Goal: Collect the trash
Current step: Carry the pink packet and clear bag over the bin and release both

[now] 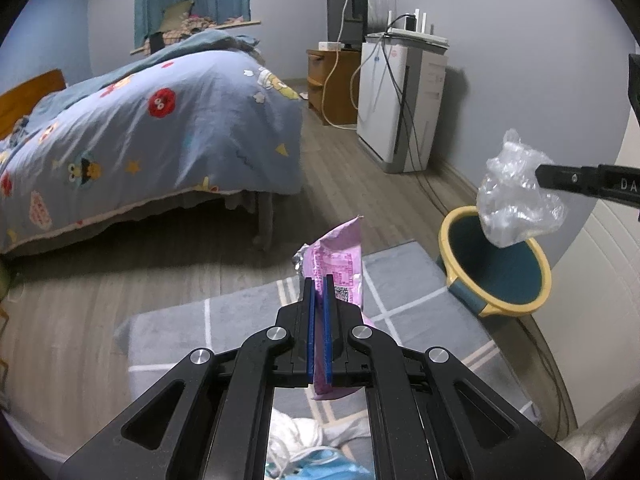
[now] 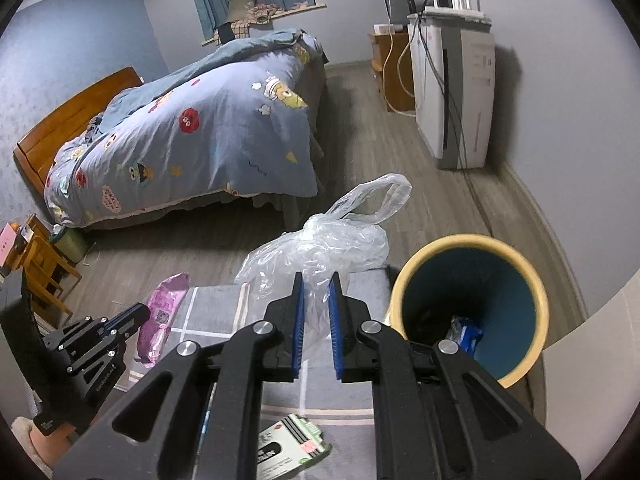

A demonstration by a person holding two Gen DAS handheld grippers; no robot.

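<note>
Bedroom floor and grey rug lie below as the left gripper (image 1: 319,280) pinches a limp pink wrapper (image 1: 340,268) and the right gripper (image 2: 318,280) pinches a weightless, slippery clear plastic bag (image 2: 320,244) just left of the bin (image 2: 468,308), best held by bunched folds.

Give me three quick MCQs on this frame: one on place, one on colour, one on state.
1. Where is the trash bin relative to the grey mat, seen from the right wrist?
A. right of it
B. left of it
C. on the bed

2. What colour is the packet in the left gripper?
A. green
B. pink
C. orange

3. What is the state of the right gripper?
A. open and empty
B. shut on a clear plastic bag
C. shut on a cable

Answers:
1 A, the yellow-rimmed bin stands off the mat's right edge.
2 B, the pads clamp a pink wrapper.
3 B, bag film sits pinched between the blue pads.
</note>
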